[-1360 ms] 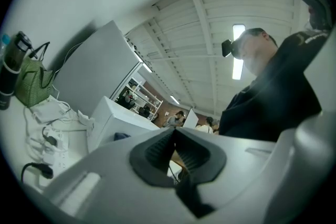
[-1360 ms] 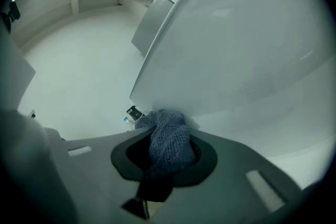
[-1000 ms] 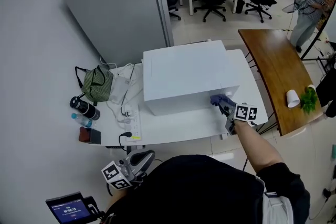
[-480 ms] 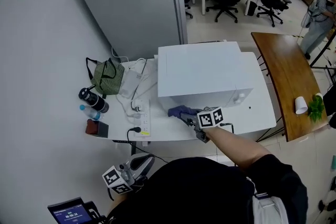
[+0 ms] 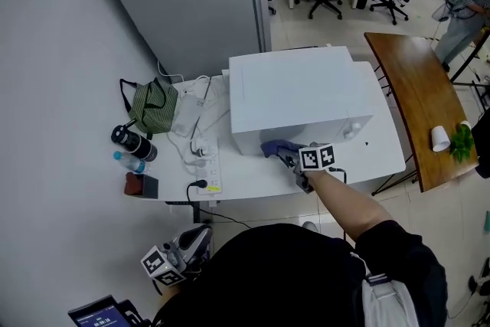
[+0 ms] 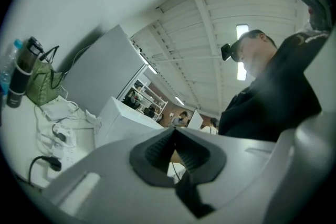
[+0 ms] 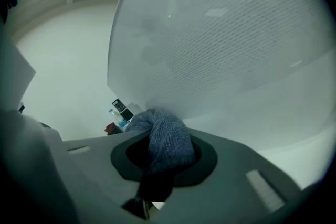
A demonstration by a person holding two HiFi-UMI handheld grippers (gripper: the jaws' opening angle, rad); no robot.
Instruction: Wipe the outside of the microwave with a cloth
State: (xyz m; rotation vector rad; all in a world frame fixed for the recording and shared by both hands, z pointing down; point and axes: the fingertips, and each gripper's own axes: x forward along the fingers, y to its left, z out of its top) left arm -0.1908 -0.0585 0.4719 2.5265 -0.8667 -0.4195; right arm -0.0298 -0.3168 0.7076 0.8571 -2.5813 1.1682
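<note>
Pressing the blue cloth (image 5: 274,148) against the front of the white microwave (image 5: 298,92), low and near its left corner, the right gripper (image 5: 289,157) has its fingers clamped on a bunched fold of the fabric, which the right gripper view shows touching the door panel. The left gripper (image 5: 200,235) hangs low beside the person, well clear of the tabletop (image 5: 253,181), its fingers closed on nothing. The wipe looks to be under way on the front face. The white casing shows neither streaks nor dirt, so how much of it is covered cannot be judged. The top and sides probably remain to be done.
</note>
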